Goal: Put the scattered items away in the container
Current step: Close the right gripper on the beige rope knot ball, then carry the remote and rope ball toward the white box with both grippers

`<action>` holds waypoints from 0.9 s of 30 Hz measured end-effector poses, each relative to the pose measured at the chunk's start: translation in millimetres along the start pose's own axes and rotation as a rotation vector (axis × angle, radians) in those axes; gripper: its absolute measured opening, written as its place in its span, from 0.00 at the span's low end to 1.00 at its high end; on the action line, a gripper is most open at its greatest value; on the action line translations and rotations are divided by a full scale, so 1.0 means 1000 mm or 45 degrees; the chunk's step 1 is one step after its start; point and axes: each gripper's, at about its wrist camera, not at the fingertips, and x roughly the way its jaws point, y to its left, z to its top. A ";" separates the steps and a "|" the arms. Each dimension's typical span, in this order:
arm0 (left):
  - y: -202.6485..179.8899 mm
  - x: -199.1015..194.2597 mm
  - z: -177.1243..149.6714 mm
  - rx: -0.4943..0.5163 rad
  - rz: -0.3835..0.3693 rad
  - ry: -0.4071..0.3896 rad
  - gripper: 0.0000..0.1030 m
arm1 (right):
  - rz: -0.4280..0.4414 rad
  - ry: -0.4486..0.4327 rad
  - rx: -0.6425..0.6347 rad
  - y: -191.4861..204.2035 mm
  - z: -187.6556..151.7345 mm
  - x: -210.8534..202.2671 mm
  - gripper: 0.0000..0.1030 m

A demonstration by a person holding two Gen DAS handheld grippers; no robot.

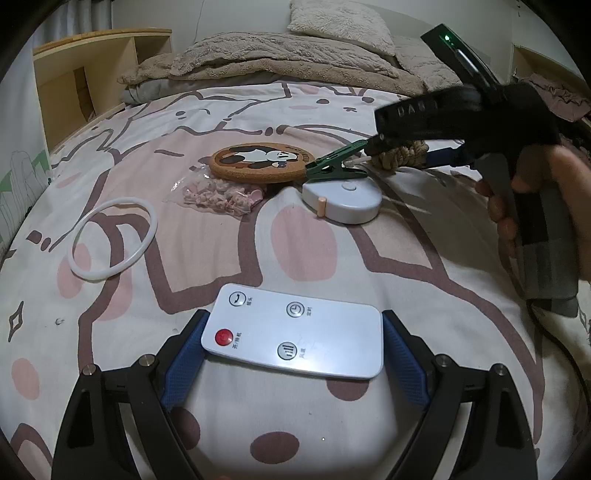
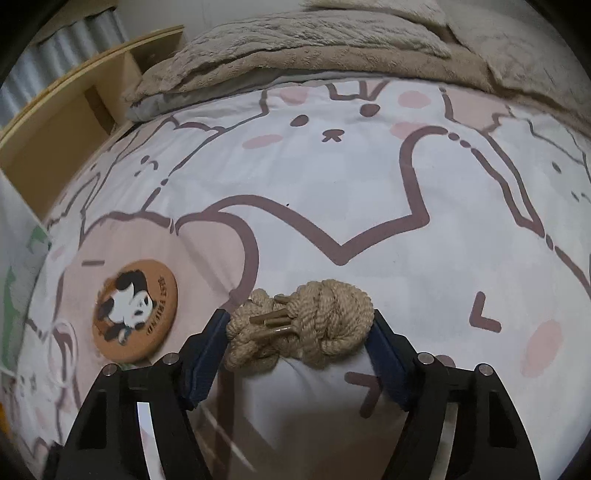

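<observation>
Spread across a cartoon bedsheet (image 1: 317, 258), clutter awaits tidying, so my left gripper (image 1: 291, 354) clamps the remote (image 1: 295, 332) while my right gripper (image 2: 299, 332) pinches the rope knot (image 2: 306, 325).

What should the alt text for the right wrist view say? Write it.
A hand-held gripper has its blue pads against both ends of a knotted rope on a cartoon-print bedsheet. A round panda coaster lies to the left, a beige blanket behind.
</observation>
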 end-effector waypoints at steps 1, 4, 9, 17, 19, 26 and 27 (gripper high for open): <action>0.000 0.000 0.000 0.000 0.001 0.000 0.87 | -0.014 -0.009 -0.044 0.003 -0.004 -0.001 0.68; 0.000 0.000 0.000 -0.001 0.000 0.000 0.87 | -0.020 -0.020 -0.102 0.003 -0.013 -0.006 0.64; 0.001 0.000 0.000 -0.004 -0.003 -0.003 0.87 | -0.028 -0.041 -0.178 0.005 -0.030 -0.020 0.47; 0.000 0.001 0.000 0.001 0.004 -0.005 0.87 | 0.016 -0.108 -0.218 0.007 -0.045 -0.058 0.43; 0.000 0.001 0.000 0.000 0.003 -0.007 0.87 | 0.035 -0.110 -0.215 0.005 -0.051 -0.067 0.43; -0.003 -0.003 0.000 0.011 0.021 -0.014 0.87 | 0.089 -0.140 -0.175 -0.004 -0.078 -0.101 0.43; -0.006 -0.004 0.000 0.024 0.036 -0.016 0.87 | 0.091 -0.141 -0.172 -0.005 -0.081 -0.105 0.43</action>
